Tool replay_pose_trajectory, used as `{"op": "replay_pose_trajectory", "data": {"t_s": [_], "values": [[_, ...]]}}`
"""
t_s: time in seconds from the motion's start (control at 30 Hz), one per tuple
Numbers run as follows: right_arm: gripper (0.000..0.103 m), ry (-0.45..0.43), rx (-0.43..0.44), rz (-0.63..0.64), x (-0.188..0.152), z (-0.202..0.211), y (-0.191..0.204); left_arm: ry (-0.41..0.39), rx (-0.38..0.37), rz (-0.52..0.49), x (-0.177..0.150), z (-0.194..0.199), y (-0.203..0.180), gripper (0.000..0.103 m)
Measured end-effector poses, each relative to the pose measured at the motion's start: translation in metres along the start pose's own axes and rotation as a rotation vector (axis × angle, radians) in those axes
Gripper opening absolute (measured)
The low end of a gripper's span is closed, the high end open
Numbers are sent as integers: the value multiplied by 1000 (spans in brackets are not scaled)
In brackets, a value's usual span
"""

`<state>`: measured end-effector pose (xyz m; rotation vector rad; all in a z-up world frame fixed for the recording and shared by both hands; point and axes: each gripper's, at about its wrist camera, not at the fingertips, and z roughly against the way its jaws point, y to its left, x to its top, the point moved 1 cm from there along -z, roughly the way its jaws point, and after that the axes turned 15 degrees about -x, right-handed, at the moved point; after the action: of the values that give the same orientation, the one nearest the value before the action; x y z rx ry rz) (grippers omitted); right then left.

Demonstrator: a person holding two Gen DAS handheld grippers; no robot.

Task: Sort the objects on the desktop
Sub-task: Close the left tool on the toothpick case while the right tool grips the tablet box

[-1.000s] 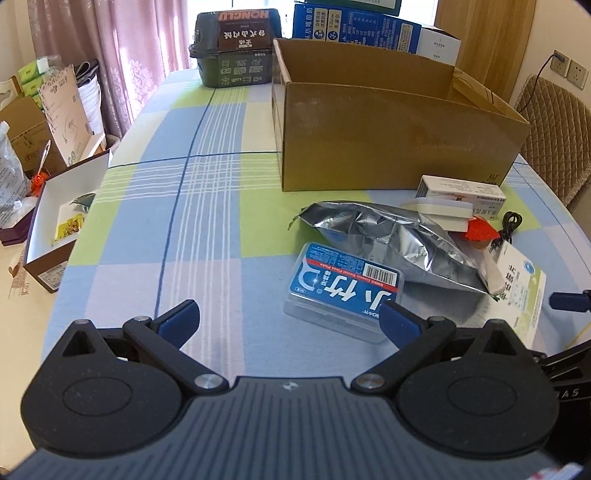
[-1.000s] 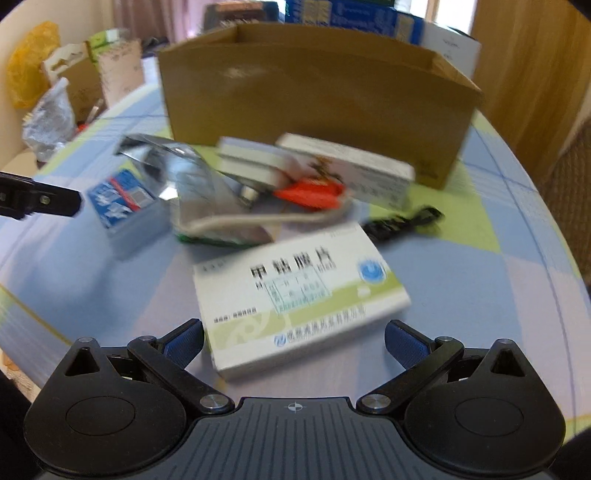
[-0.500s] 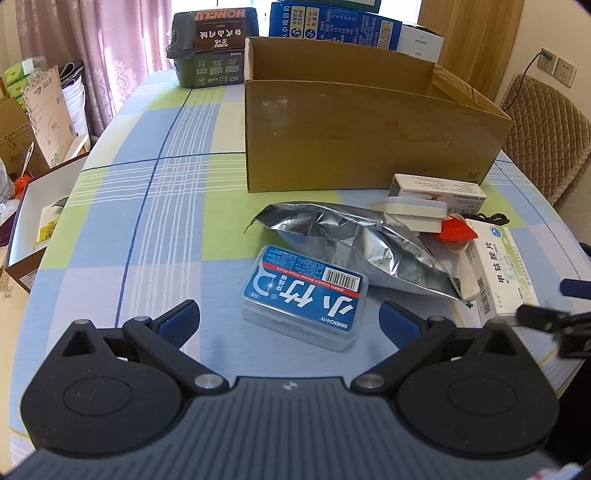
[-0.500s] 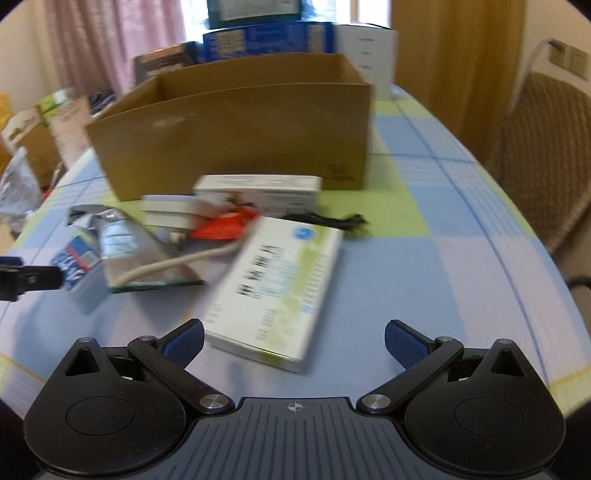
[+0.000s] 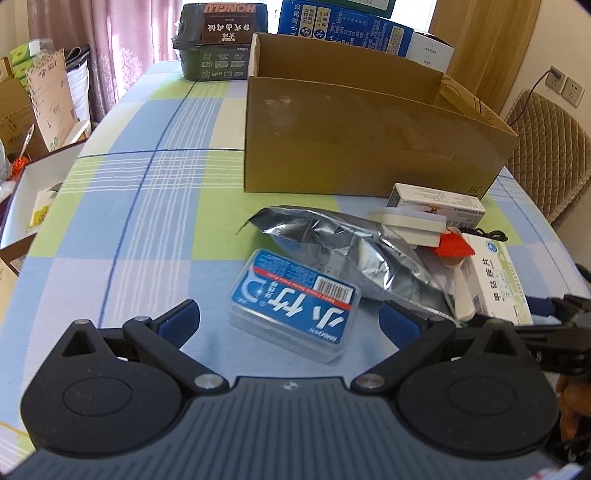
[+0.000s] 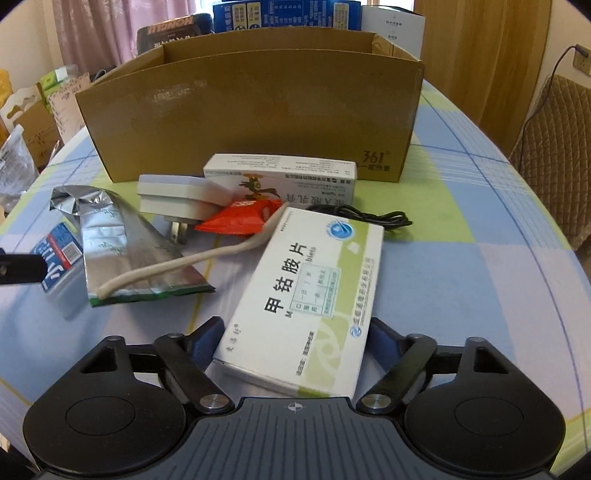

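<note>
Right tongs [image 6: 293, 338] now straddle, closing, medicine box [image 6: 310, 295]; spoon [image 6: 192, 260] alongside.

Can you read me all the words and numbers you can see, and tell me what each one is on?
"361°": on the front of the cardboard box.
"HONGLU", upside down: on the dark container behind the box.
"甲钴胺片": on the white and green medicine box.
"小竹", upside down: on the clear blue-labelled case.
The small white carton, the blue cartons at the back and all fine print: too small or blurred to read.
</note>
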<state>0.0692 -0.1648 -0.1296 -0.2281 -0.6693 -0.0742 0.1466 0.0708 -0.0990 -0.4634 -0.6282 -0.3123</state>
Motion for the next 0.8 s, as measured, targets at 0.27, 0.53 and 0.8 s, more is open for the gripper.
{"op": "replay_pose_trajectory", "data": {"t_s": [0.27, 0.53, 0.8], "values": [[71, -7, -1, 32, -4, 3, -11, -26, 43, 68, 11, -25, 0, 101], [71, -9, -1, 53, -2, 2, -11, 15, 109, 75, 12, -38, 12, 83], [71, -14, -9, 70, -6, 7, -16, 60, 94, 12, -20, -10, 11, 80]]}}
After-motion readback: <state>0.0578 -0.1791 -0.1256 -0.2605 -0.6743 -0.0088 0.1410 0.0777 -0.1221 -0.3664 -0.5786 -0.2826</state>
